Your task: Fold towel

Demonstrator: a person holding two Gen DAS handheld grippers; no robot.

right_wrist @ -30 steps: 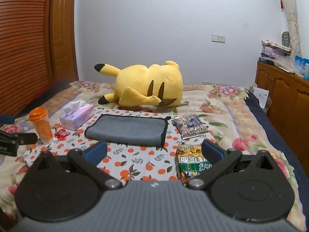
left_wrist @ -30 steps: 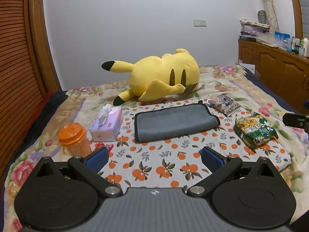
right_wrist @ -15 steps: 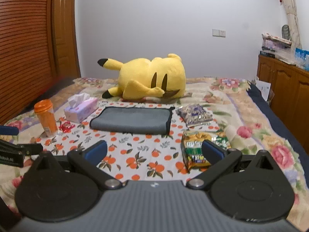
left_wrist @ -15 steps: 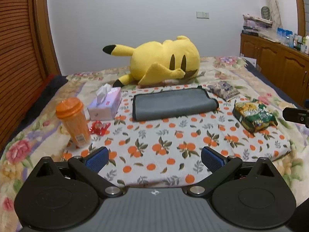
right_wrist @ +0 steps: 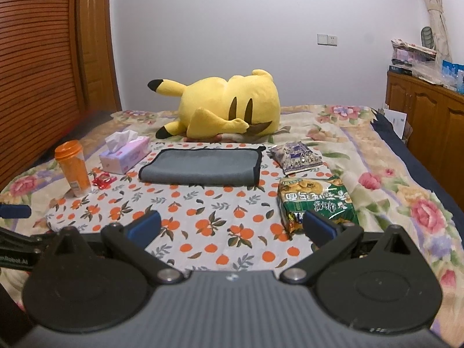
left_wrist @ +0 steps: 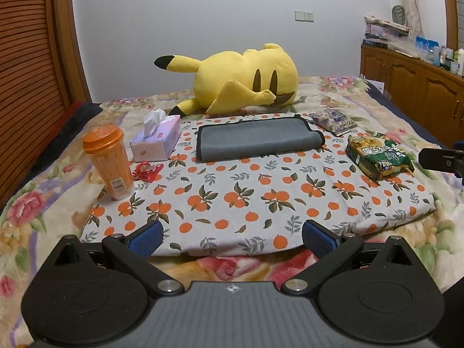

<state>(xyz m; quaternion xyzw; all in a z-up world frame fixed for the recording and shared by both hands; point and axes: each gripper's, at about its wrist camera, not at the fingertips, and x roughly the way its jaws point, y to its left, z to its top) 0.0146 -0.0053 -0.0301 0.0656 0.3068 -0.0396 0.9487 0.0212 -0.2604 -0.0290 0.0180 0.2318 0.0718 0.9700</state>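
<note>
A grey towel with black edging (left_wrist: 258, 139) lies folded flat at the far side of an orange-print cloth (left_wrist: 246, 200) on the bed; it also shows in the right wrist view (right_wrist: 201, 166). My left gripper (left_wrist: 230, 236) is open and empty, at the cloth's near edge, well short of the towel. My right gripper (right_wrist: 230, 226) is open and empty, over the cloth's near part, its right finger in front of a green snack bag (right_wrist: 314, 200). Its tip shows at the right edge of the left wrist view (left_wrist: 440, 159).
A yellow plush toy (left_wrist: 243, 79) lies behind the towel. Left of the towel are a tissue box (left_wrist: 156, 140), an orange bottle (left_wrist: 108, 161) and a red wrapper (left_wrist: 146, 169). A purple packet (left_wrist: 333, 120) and the green bag (left_wrist: 380, 155) lie right. Wooden cabinets (left_wrist: 417, 84) stand right.
Both grippers have pulled back toward the near edge of the cloth and away from the towel. The towel has not moved. Both stay open.
</note>
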